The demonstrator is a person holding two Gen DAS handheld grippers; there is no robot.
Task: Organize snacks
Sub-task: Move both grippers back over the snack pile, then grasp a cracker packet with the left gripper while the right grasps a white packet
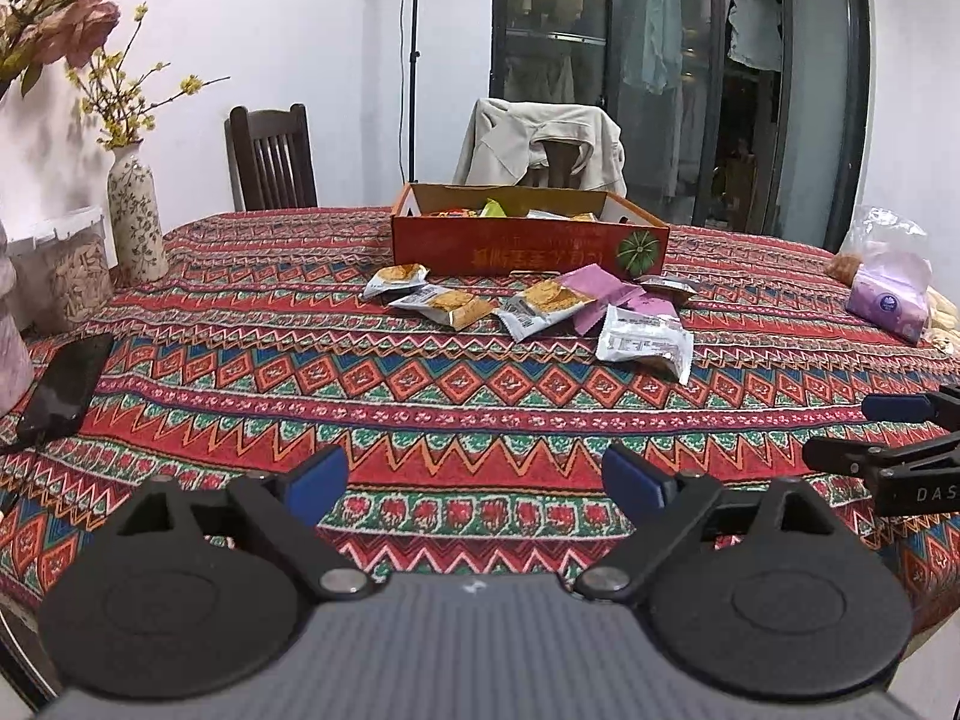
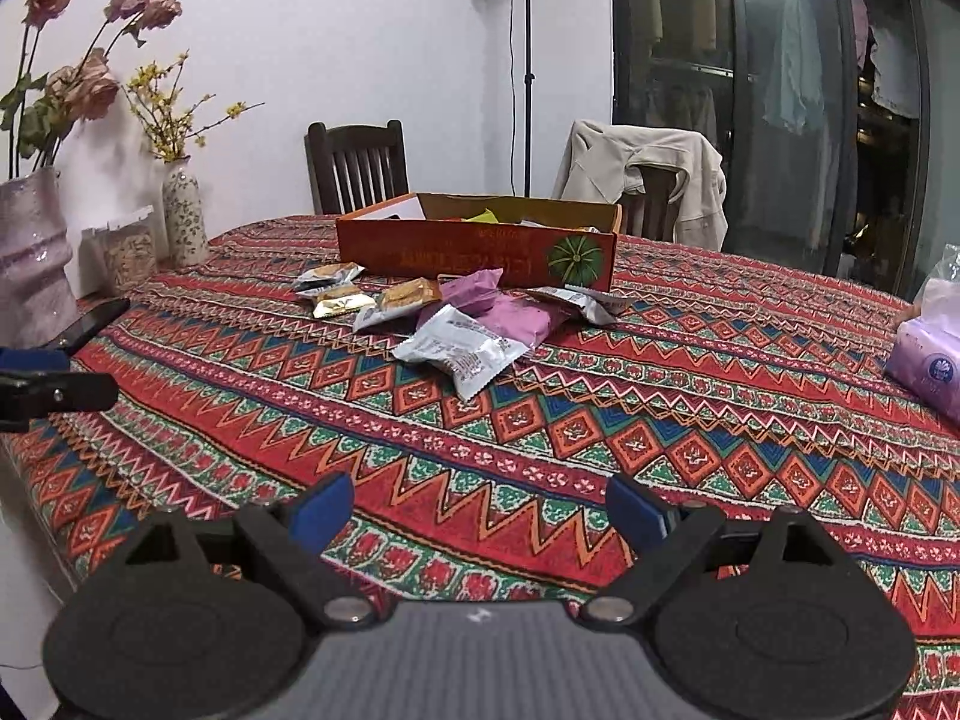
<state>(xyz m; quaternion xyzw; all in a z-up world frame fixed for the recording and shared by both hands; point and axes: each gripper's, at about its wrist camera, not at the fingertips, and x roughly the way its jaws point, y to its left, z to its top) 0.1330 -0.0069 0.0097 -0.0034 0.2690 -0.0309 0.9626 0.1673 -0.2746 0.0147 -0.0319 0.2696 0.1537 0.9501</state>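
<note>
Both hand-held grippers (image 1: 477, 480) (image 2: 478, 510) agape (empty)

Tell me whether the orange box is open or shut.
Open: the orange box has no lid over its top, and snack packets show above its rim.

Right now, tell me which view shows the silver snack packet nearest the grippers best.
The right wrist view: the silver snack packet lies near centre, its printed face in full view. The left wrist view shows the same packet right of centre, flatter and more foreshortened, its print harder to read.
</note>
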